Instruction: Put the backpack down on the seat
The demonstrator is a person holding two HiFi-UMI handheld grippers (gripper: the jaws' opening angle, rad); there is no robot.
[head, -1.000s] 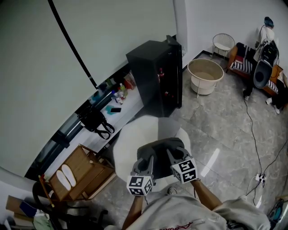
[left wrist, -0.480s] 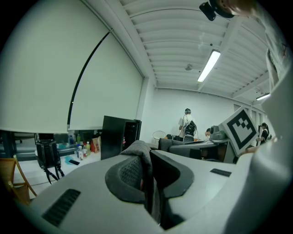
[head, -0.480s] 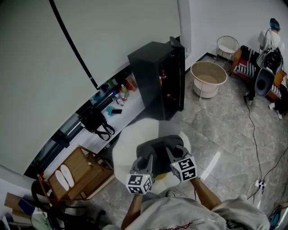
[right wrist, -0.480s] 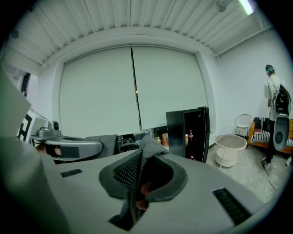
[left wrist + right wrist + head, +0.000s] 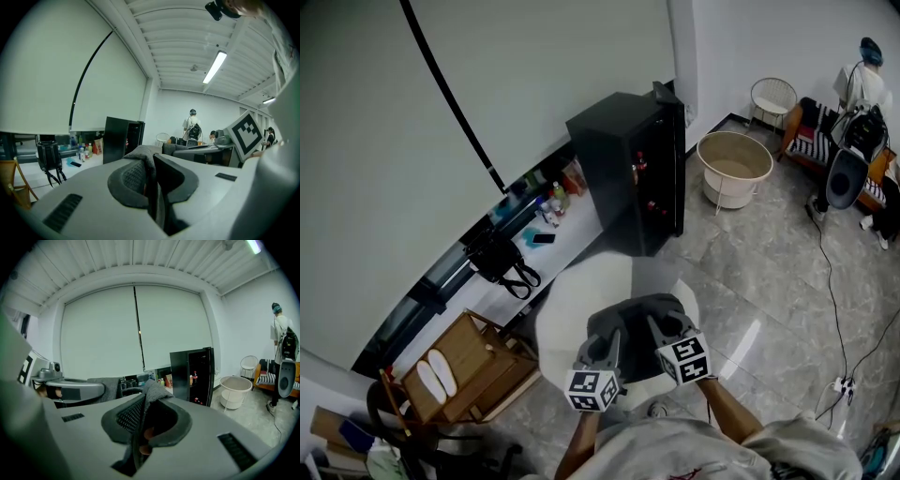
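Pale marble floor (image 5: 769, 272) fills the room, with a black cabinet (image 5: 628, 169) near the blind-covered window and a beige tub (image 5: 733, 169) beyond it. I see the grey backpack (image 5: 639, 314) over the round white seat (image 5: 570, 300), though I cannot tell if it rests there. My left gripper (image 5: 606, 343) and right gripper (image 5: 662, 326) each have fingers pinched tight on its fabric.
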